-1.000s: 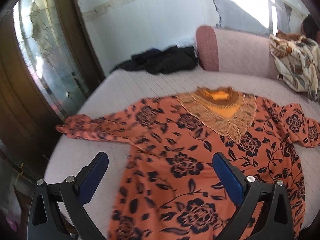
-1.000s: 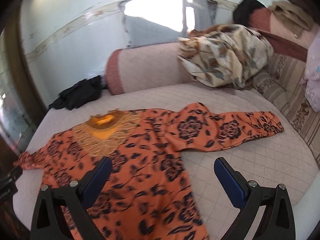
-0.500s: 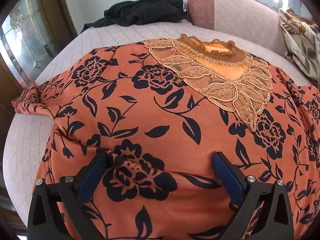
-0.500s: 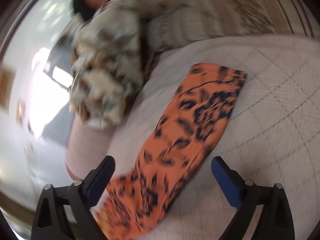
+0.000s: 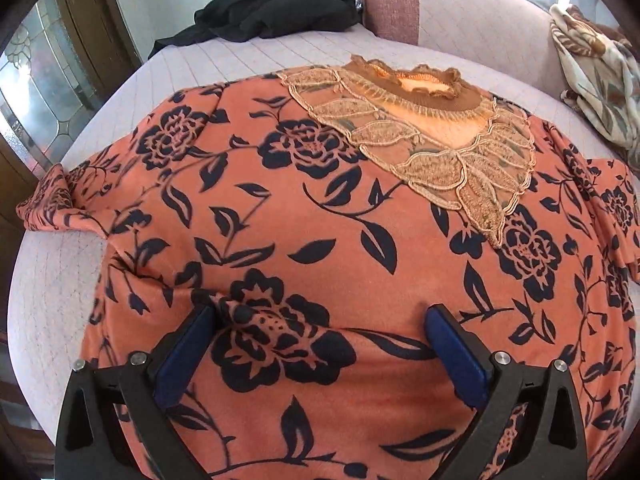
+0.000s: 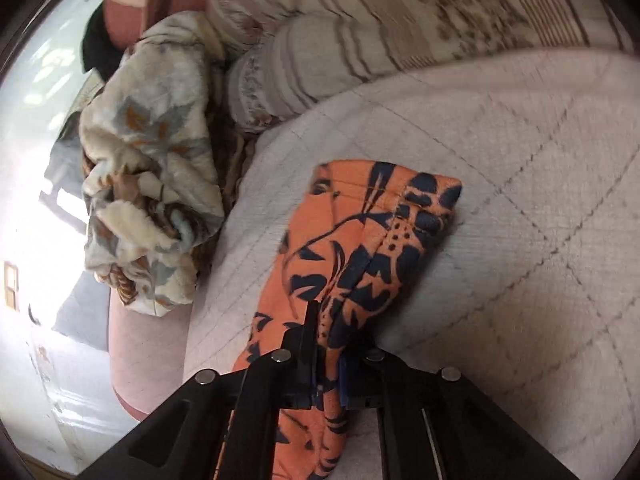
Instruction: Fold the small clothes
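Note:
An orange top with black flowers (image 5: 320, 208) lies face up on the quilted bed cover (image 5: 256, 56), its lace collar (image 5: 432, 136) at the far side. My left gripper (image 5: 320, 314) is open, both blue pads pressed down on the top's lower body, with a slight ridge of cloth between them. One sleeve (image 5: 52, 196) stretches out to the left edge of the bed. In the right wrist view my right gripper (image 6: 326, 332) is shut on the other sleeve (image 6: 360, 232), whose cuff end sticks out beyond the jaws and rests on the cover (image 6: 540, 240).
A pile of black clothes (image 5: 272, 12) sits at the far side of the bed beside a pink bolster (image 5: 390, 0). A floral blanket (image 6: 148, 184) is heaped at the right, against striped cushions (image 6: 360, 40). A glass-panelled door (image 5: 36, 92) stands left of the bed.
My left gripper came down from above the bed onto the top's body. My right gripper rolled, swung over to the right sleeve and shut on it.

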`<action>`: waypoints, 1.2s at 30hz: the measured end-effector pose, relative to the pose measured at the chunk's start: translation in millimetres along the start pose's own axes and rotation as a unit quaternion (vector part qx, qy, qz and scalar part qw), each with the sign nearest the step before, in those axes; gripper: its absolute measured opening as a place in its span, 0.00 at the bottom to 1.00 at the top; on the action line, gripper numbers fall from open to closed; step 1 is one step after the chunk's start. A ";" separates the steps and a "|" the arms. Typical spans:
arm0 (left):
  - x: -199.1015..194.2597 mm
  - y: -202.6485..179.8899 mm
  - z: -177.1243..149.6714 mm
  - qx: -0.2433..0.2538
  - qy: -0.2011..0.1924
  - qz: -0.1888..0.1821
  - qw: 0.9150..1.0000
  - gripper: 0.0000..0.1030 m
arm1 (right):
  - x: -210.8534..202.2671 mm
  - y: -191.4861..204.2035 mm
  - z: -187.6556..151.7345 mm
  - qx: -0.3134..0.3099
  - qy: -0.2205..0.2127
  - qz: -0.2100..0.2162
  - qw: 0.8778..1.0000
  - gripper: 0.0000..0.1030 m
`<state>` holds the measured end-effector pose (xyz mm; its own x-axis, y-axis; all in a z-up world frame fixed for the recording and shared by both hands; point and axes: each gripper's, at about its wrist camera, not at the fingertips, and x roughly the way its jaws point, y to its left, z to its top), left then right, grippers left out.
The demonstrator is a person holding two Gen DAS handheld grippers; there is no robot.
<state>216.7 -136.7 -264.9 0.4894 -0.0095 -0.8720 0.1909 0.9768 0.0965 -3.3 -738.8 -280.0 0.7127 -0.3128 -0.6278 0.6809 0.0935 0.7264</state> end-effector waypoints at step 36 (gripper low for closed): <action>-53.4 148.7 37.9 -0.141 -0.140 0.063 0.978 1.00 | -22.7 241.5 -382.5 -0.395 0.330 0.289 0.807 0.80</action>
<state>251.2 1.0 -185.8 0.7155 0.0949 -0.6921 -0.1090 0.9938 0.0235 209.4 -347.6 -197.3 0.7069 0.5464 -0.4491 -0.0894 0.6989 0.7096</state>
